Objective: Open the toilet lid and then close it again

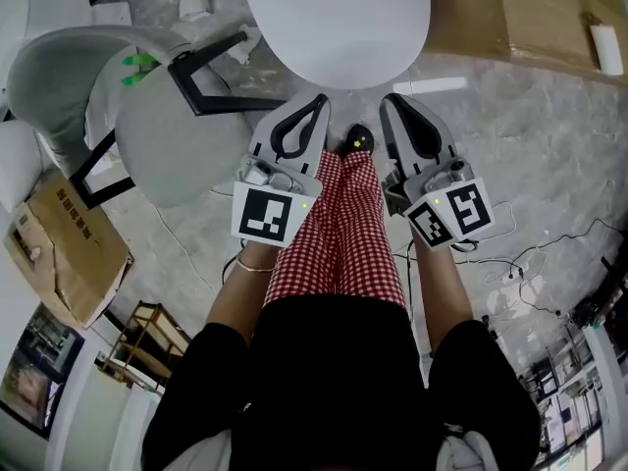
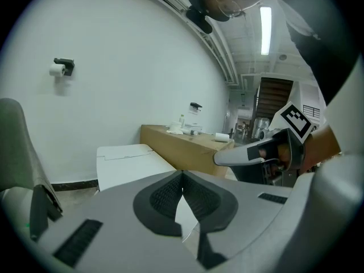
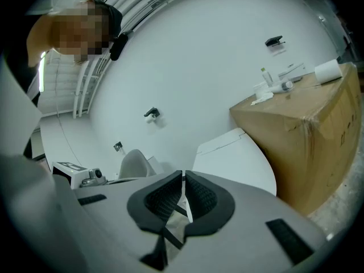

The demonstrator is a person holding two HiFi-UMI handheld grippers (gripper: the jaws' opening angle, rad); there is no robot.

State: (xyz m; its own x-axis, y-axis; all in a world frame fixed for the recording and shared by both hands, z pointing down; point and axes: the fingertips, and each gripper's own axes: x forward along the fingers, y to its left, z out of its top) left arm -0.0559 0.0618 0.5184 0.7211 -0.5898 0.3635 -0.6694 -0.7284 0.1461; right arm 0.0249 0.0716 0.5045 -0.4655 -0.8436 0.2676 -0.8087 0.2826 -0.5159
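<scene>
Before the smooth oval toilet lid (image 1: 334,23), left tool (image 1: 318,99) and right tool (image 1: 389,99) sit closed, empty.

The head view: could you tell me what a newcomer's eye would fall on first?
The white toilet lid, down, fills the top centre. Just below it the left gripper and right gripper hang side by side, jaws together and empty, flanking red checked trousers. A grey chair stands at the left.

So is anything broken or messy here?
Nothing looks broken or spilled. The toilet lid lies shut and straight. The only untidy bit is the loose cables tangled on the floor at the person's right. The left gripper and right gripper are both shut on nothing.
</scene>
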